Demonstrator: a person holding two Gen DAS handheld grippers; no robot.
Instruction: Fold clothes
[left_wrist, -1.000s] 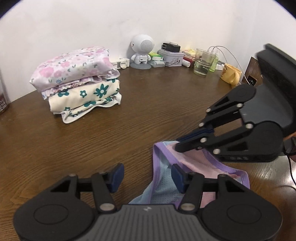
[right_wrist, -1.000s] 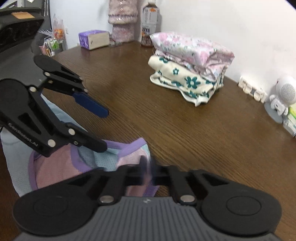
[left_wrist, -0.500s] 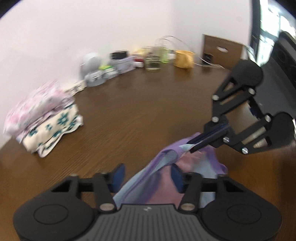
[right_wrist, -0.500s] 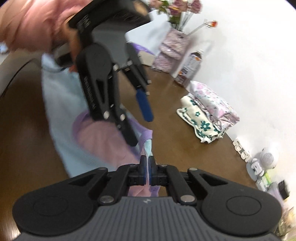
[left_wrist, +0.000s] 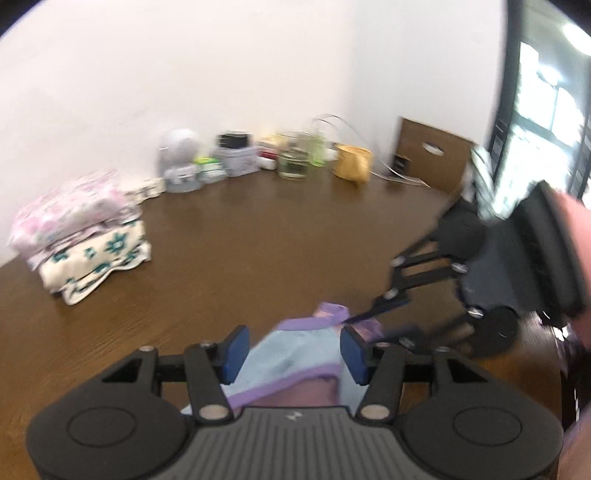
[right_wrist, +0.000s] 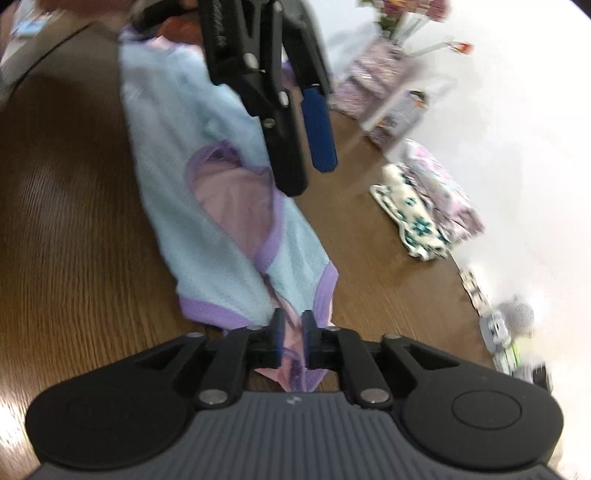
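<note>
While your right gripper (right_wrist: 293, 334) angles down, jaws just parting around the garment's (right_wrist: 221, 206) purple hem, your left gripper (left_wrist: 293, 350) gapes over it; it lies stretched long on the table (left_wrist: 229, 251).

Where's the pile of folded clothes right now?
The folded pile sits on the brown table near the white wall, at the left in the left wrist view, beside the small white robot toy; the right wrist view shows it at the right.

garment (right_wrist: 229, 229) stretched out, right hand-held gripper (right_wrist: 293, 334) loosening
</note>
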